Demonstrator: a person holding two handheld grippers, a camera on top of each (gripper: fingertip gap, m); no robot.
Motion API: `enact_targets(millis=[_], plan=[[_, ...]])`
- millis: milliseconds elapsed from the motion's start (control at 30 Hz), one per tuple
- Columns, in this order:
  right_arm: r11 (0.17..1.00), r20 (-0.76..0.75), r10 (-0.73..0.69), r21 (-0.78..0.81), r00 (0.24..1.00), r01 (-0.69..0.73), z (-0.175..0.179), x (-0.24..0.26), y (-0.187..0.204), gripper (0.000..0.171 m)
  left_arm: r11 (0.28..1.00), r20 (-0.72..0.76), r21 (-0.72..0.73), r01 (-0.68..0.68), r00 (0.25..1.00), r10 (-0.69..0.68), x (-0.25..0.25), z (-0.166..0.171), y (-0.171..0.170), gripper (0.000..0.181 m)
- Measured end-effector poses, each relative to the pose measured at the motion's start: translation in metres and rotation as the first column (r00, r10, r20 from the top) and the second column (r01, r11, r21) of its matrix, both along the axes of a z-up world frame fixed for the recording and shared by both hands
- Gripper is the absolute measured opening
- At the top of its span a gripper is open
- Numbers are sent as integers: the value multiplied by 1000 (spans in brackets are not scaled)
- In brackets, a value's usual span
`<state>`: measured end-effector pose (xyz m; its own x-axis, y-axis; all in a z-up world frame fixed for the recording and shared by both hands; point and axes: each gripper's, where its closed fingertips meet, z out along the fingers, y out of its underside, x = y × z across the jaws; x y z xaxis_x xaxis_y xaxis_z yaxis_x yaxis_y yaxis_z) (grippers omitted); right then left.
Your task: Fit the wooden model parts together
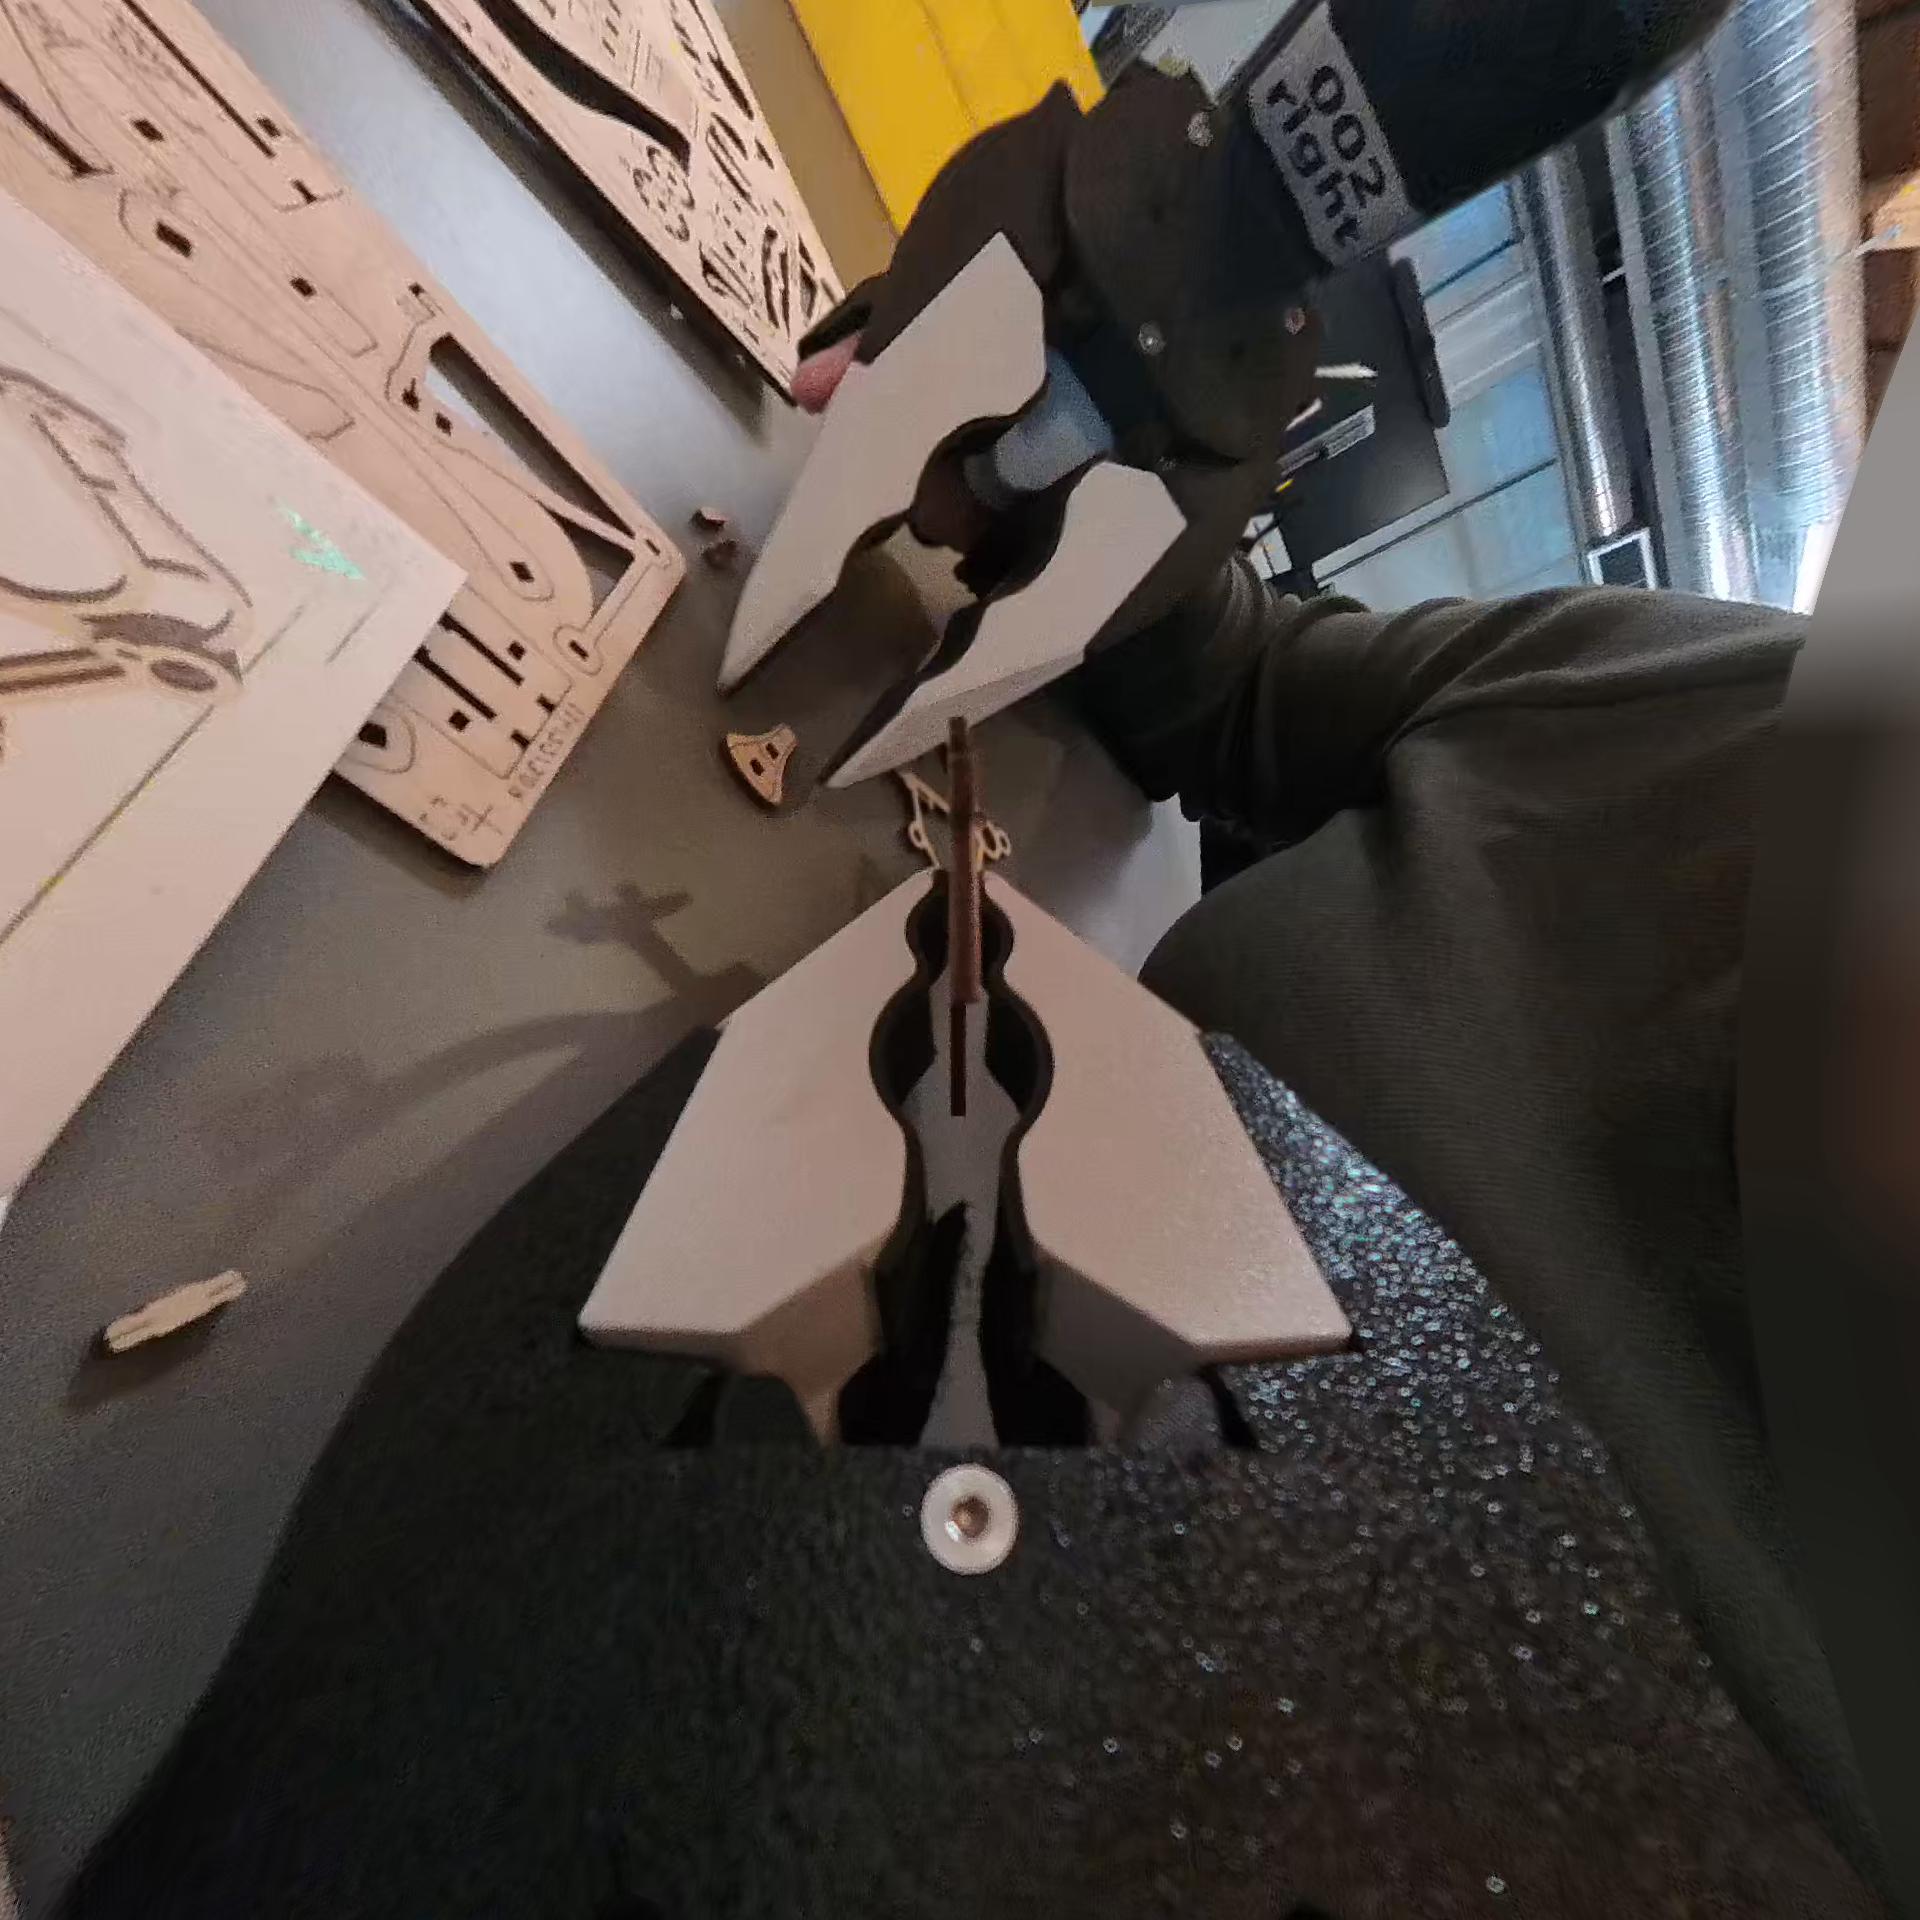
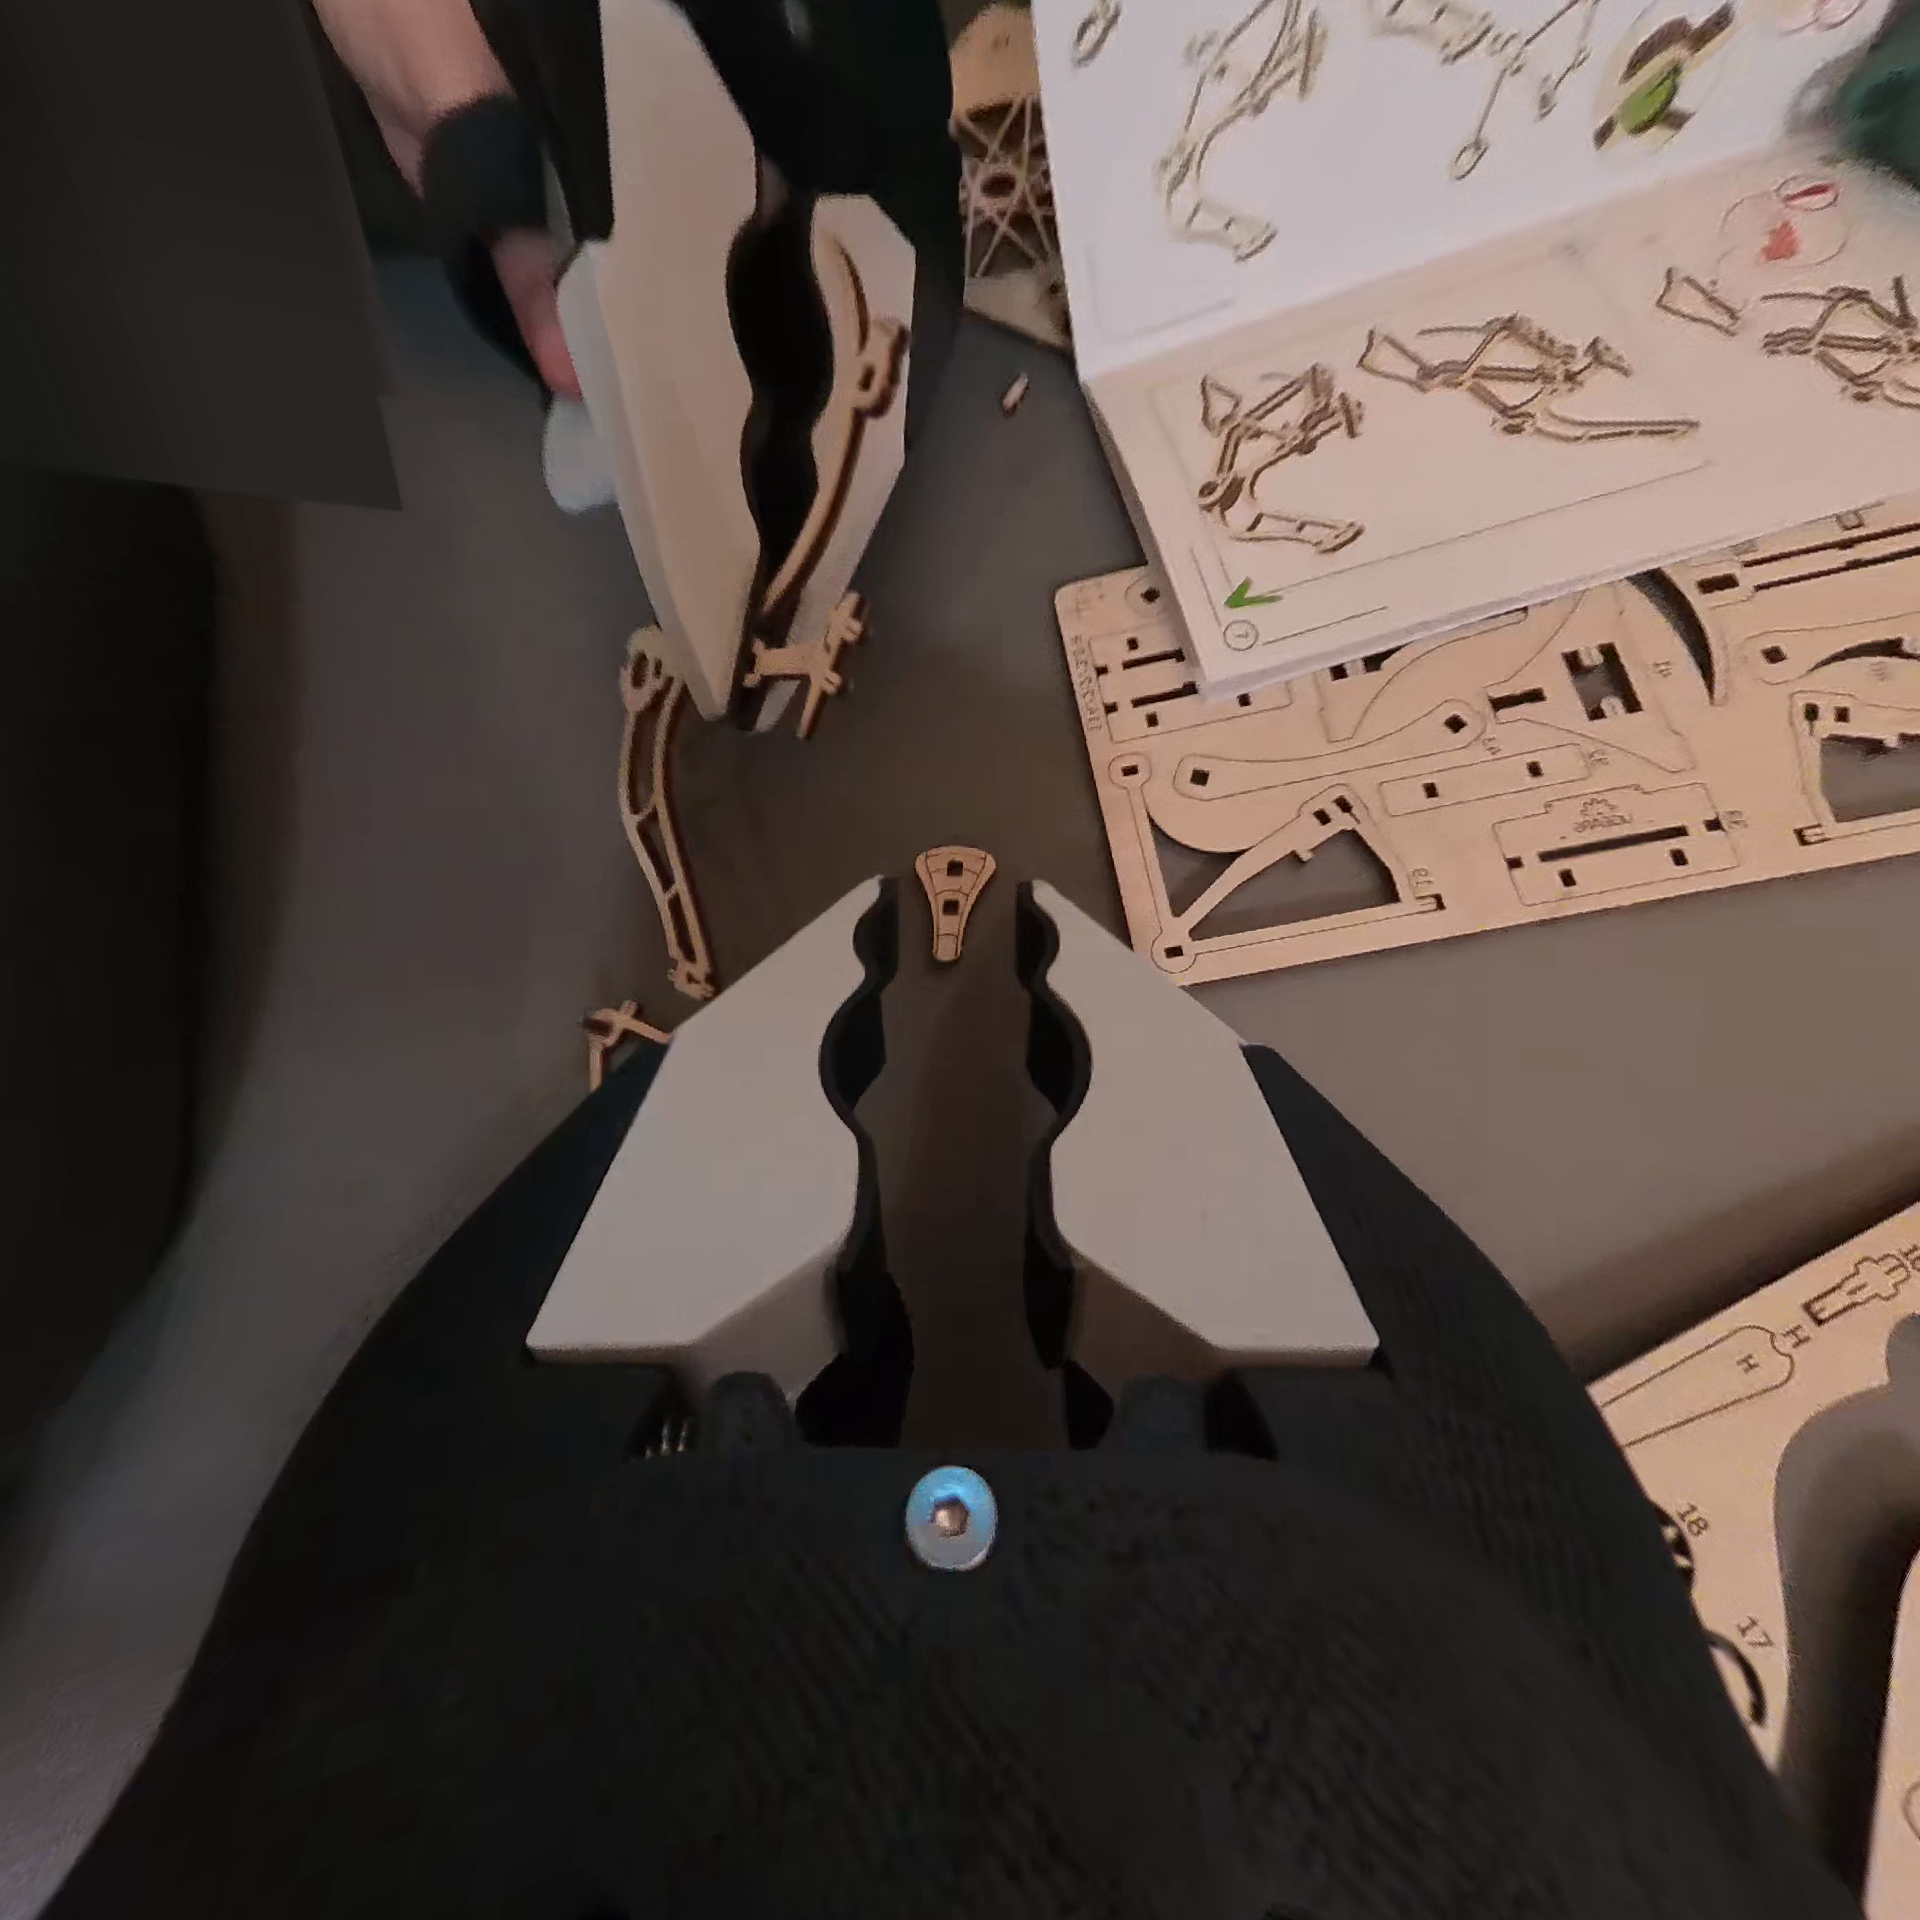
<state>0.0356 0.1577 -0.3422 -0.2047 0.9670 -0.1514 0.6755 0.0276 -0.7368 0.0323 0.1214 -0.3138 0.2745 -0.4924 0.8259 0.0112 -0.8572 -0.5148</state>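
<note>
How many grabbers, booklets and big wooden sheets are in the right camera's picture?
Grippers: 2, left gripper, right gripper
Booklet: 1
Wooden sheets: 2, sheet under the booklet, sheet at lower right
Total: 5

2 tongs: left tongs point(image 1: 958, 902) and right tongs point(image 2: 954, 891). 1 open instruction booklet point(image 2: 1455, 312) taken as landmark. 3 laser-cut plywood sheets: one point(image 2: 1507, 790) partly under the booklet, one point(image 2: 1766, 1382) nearer the camera than the booklet, one point(image 1: 644, 145) seen only in the left view, far side of the booklet. 1 small fan-shaped wooden piece point(image 2: 954, 902) left of the booklet. 1 long curved wooden frame part point(image 2: 831, 457) in the left tongs, 1 more long frame part point(image 2: 657, 821) on the table point(image 2: 1247, 1143) left of the booklet. 1 small flat offcut point(image 1: 171, 1311) near the booklet's near edge. Tiny bits by the sheet, count unclear
</note>
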Motion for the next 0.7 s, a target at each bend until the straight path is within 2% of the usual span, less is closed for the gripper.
enact_targets(millis=[167, 233, 333, 400, 467, 533, 600, 700], plan=[[994, 20, 11, 105, 1000, -13, -4, -2, 0, 20, 1000, 9, -22, 16, 1000, -15, -2, -1, -1, 0], [994, 23, 10, 112, 1000, -13, -4, -2, 0, 9, 1000, 9, -19, 18, 1000, -17, -2, 0, -1, 0], [999, 11, -45, -1, 999, 45, -3, -3, 2, 7, 1000, -4, 11, 11, 1000, -11, -3, 0, 0, 0], [970, -45, -120, -220, 992, 107, 9, -7, 4, 7, 1000, -19, 23, -9, 1000, 9, -4, -1, 3, 0], [829, -129, -213, -548, 969, 110, 37, -11, 6, 6, 999, -6, 20, -29, 1000, 29, -6, 0, 6, 0], [647, -158, -304, -758, 939, 82, 54, -12, 14, 6, 998, 9, 26, -49, 999, 49, -8, 3, 10, 0], [539, -151, -336, -840, 930, 58, 56, -14, 12, 6, 998, 14, 43, -53, 999, 53, -8, 5, 11, 0], [503, -175, -343, -864, 923, 23, 63, -19, 7, 6, 994, 42, 94, -53, 998, 49, -7, 12, 12, 0]])
